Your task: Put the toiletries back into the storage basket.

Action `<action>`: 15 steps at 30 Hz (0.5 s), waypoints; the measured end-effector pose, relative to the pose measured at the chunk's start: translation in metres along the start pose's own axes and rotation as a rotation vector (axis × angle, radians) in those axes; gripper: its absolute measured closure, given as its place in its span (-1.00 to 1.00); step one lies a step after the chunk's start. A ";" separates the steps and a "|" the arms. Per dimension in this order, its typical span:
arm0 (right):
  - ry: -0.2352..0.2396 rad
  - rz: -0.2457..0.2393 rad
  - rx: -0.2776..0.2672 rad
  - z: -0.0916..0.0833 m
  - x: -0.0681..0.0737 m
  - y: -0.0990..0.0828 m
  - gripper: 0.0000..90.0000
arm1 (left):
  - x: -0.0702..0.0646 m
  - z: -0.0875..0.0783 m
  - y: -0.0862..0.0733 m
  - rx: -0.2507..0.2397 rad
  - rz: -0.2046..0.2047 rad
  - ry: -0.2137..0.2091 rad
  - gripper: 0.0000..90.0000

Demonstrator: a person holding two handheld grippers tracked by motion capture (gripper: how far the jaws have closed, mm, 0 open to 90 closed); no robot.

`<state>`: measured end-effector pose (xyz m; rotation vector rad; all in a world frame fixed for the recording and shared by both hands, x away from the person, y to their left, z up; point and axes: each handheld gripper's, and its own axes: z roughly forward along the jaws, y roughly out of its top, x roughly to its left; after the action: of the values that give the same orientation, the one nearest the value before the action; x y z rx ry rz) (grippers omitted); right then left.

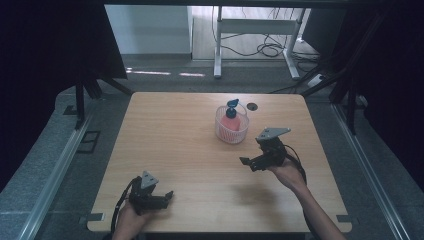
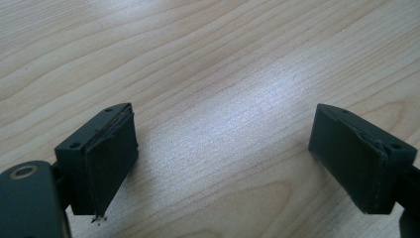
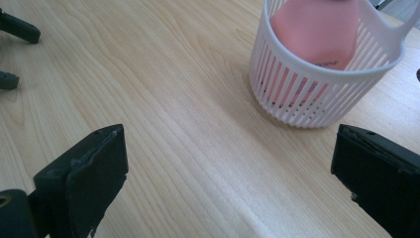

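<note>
A light wooden table (image 1: pixel 175 150) fills the middle of the high view, with a person's forearms entering from the bottom edge. Toward the far right part of the tabletop stands a small white slotted basket (image 1: pixel 231 127), and inside it sits a pink bottle (image 1: pixel 230 122) with a blue cap (image 1: pixel 232 104) sticking up above the rim. Just beyond the basket, a small dark round hole (image 1: pixel 252 106) is set into the table surface. The right gripper (image 1: pixel 247 162) is held above the table near the basket, on its near right side and not touching it; its jaws stand wide apart with nothing between them. In the right gripper view the two black jaws frame bare wood, and the basket with the pink bottle appears ahead and to the upper right, apart from both jaws. The bottle seems to lean against the basket wall, though the crop at the top of that view makes this hard to confirm. The left gripper (image 1: pixel 169 196) rests low at the near left of the table, well apart from the basket. Its jaws are also spread wide, and the left gripper view shows just wood grain between them.
</note>
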<state>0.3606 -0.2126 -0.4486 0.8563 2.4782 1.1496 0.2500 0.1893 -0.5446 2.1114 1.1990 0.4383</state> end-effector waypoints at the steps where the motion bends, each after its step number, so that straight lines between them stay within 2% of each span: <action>1: -0.003 0.002 -0.004 -0.003 0.001 -0.003 -0.99 | 0.000 0.000 0.000 0.000 0.000 0.000 -0.75; 10: -0.015 0.013 -0.002 -0.013 0.002 -0.017 -0.99 | 0.000 0.000 0.000 0.000 0.000 0.001 -0.75; 15: -0.025 0.031 -0.010 -0.017 0.003 -0.032 -0.99 | 0.000 0.000 0.000 0.000 0.000 0.001 -0.75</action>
<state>0.3378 -0.2376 -0.4616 0.9040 2.4455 1.1529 0.2501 0.1891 -0.5446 2.1117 1.1998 0.4391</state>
